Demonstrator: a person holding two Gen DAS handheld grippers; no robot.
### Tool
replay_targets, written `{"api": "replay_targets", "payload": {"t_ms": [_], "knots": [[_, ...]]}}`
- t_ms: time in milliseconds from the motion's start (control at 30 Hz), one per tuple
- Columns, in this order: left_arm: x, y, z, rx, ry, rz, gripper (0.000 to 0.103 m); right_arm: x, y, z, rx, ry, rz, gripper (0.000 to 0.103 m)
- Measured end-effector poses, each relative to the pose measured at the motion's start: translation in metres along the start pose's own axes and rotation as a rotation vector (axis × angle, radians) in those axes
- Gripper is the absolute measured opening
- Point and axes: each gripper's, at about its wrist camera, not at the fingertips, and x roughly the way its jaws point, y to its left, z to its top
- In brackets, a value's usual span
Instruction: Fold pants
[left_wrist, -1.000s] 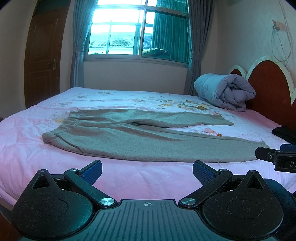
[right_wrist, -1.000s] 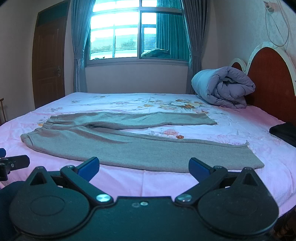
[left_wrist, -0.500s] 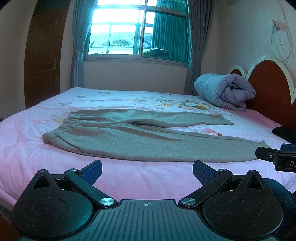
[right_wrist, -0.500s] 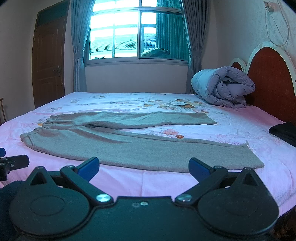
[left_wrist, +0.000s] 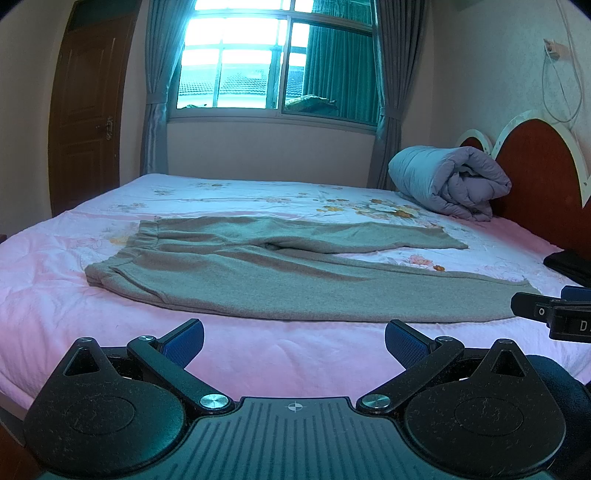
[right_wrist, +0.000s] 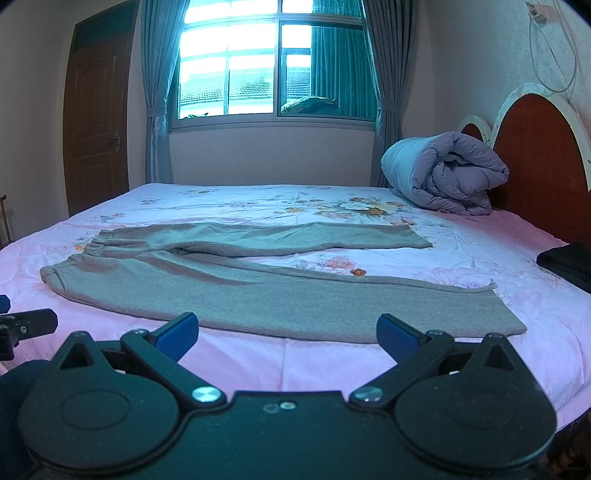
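Your left gripper (left_wrist: 293, 341): jaws spread wide, holding nothing, bottom centre of frame, short of grey pants (left_wrist: 280, 269). Your right gripper (right_wrist: 286, 334): likewise wide, nothing between pads, tips just shy of near trouser leg. Pants lie flat mid-frame on pink bed (right_wrist: 480, 254), waistband at left, legs running right. Rolled quilt (right_wrist: 447, 173) upper right, by headboard (right_wrist: 543, 155).

Big bed (left_wrist: 258, 354) with a pink floral sheet, a rolled-up lavender duvet (left_wrist: 448, 181) at the far right against the red-brown headboard (left_wrist: 535, 177). Window (left_wrist: 273, 62) with grey-blue curtains (left_wrist: 157, 88) on the far wall, brown wooden door (left_wrist: 86, 122) far left, something dark (right_wrist: 567, 262) on the right edge.
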Motion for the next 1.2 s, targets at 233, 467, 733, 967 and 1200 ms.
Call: {"api": "replay_targets", "payload": {"t_ms": [233, 467, 733, 967, 1200], "knots": [[0.001, 0.001, 0.0, 0.005, 0.003, 0.004, 0.103, -0.001, 0.0, 0.0, 0.001, 0.0, 0.0, 0.097], [0.0, 0.005, 0.001, -0.009, 0.019, 0.034, 0.103, 0.0, 0.0, 0.001, -0.002, 0.01, 0.008, 0.097], [0.023, 0.048, 0.026, -0.096, 0.032, 0.063, 0.103, 0.01, -0.009, 0.031, -0.008, -0.026, 0.073, 0.097], [0.085, 0.099, 0.077, -0.088, 0.062, 0.162, 0.103, 0.06, -0.019, 0.089, -0.048, -0.059, 0.074, 0.097], [0.15, 0.159, 0.127, -0.065, 0.077, 0.163, 0.103, 0.108, -0.025, 0.147, -0.088, -0.096, 0.085, 0.097]]}}
